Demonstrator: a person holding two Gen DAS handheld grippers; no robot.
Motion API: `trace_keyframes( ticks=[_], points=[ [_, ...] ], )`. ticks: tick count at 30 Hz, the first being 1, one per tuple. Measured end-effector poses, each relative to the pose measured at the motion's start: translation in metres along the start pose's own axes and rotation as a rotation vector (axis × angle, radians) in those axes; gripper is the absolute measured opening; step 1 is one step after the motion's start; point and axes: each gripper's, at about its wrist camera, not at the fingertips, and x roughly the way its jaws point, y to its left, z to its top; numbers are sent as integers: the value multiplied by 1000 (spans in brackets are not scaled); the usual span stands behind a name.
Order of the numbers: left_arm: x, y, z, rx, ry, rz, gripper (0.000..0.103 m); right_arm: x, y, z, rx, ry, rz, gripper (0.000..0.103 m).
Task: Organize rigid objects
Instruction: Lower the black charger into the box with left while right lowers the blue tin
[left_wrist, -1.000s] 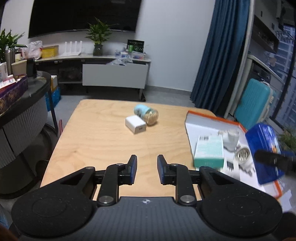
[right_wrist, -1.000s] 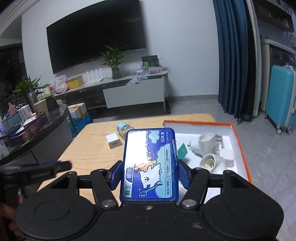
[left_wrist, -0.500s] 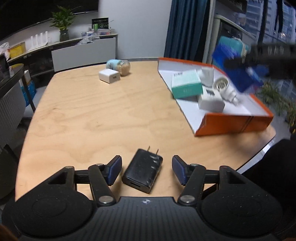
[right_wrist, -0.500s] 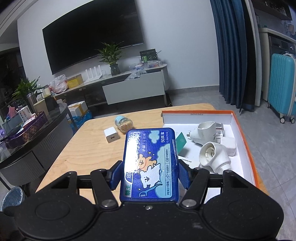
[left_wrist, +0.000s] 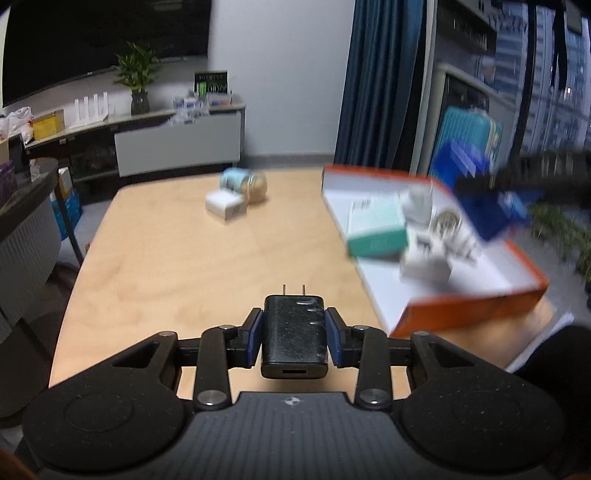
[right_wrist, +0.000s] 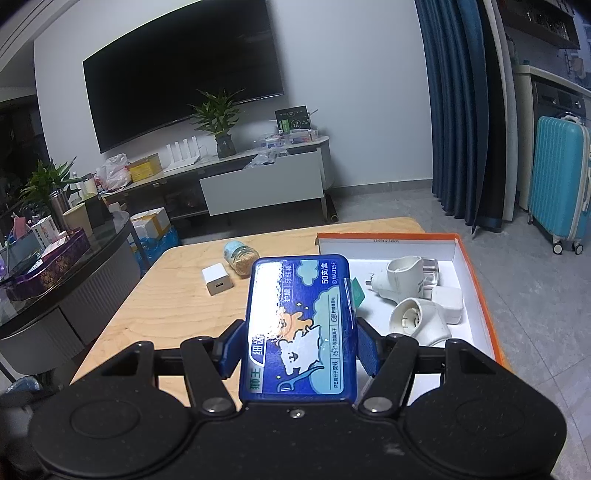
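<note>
Two claws are loaded: the left claw (left_wrist: 294, 338) is clamped on a black charger (left_wrist: 294, 334), prongs pointing away, lifted clear of the worktop (left_wrist: 177, 266); the right claw (right_wrist: 299, 349) grips a blue floss box (right_wrist: 300, 328) by its long sides, near the orange tray (right_wrist: 476, 280). To do this well, I would carry each piece level to a bare white patch of the tray, lower until it rests, then release, keeping clear of the white adapters (right_wrist: 417, 306) already inside. A white cube charger (right_wrist: 217, 280) and small jar (right_wrist: 242, 256) lie touching on the far worktop. The left view is smeared by motion, so the tray's contents there are hard to read; the blue box hides the tray's near left corner.
</note>
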Motion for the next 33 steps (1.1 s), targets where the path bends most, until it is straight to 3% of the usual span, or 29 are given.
trace_keyframes(
  ticks=[4,16,33],
  points=[
    [3,-16,27,-13,-48,-37,36,-4,-3,5,-15,-12,-23,75],
    [28,-67,73,1,-80,-159,36,-25,-42,17,11,-48,-130,75],
    [58,-100,95,28,-54,-194,36,-26,-74,27,51,-64,-188,75]
  ],
)
